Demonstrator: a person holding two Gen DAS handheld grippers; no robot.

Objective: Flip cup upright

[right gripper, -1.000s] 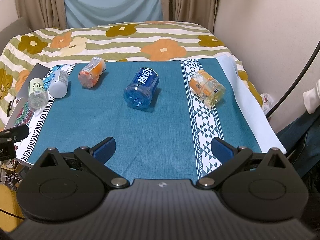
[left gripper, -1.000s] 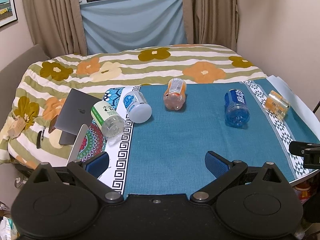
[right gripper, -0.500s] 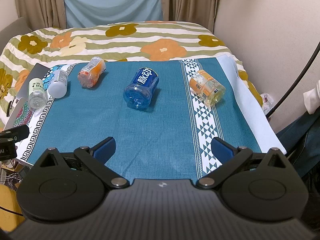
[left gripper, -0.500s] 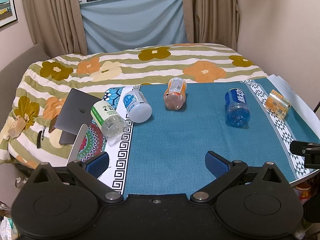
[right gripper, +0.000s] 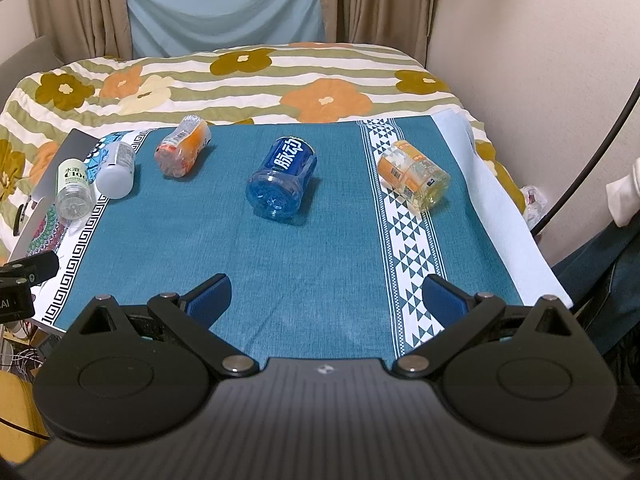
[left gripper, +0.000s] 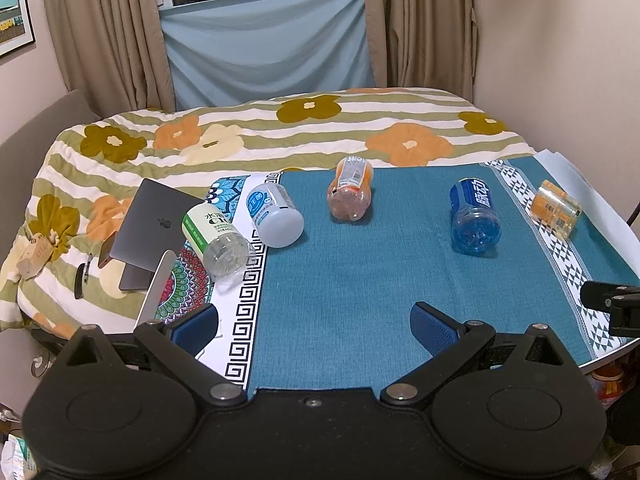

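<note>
Several cut-bottle cups lie on their sides on a teal cloth (left gripper: 352, 280): a green-label clear one (left gripper: 216, 238), a pale blue one (left gripper: 274, 216), an orange one (left gripper: 352, 194), a blue one (left gripper: 474, 216) and a yellow-orange one (left gripper: 554, 208). The right wrist view shows the same row: green-label cup (right gripper: 72, 194), pale blue cup (right gripper: 116, 170), orange cup (right gripper: 182, 152), blue cup (right gripper: 282, 180), yellow-orange cup (right gripper: 414, 176). My left gripper (left gripper: 314, 326) is open and empty near the cloth's front edge. My right gripper (right gripper: 326, 296) is open and empty, well short of the cups.
A closed grey laptop (left gripper: 154, 224) and a phone (left gripper: 106, 250) lie on the flowered blanket (left gripper: 280, 136) at the left. Curtains and a wall stand behind and to the right. The right gripper's tip (left gripper: 608, 300) shows at the left view's right edge.
</note>
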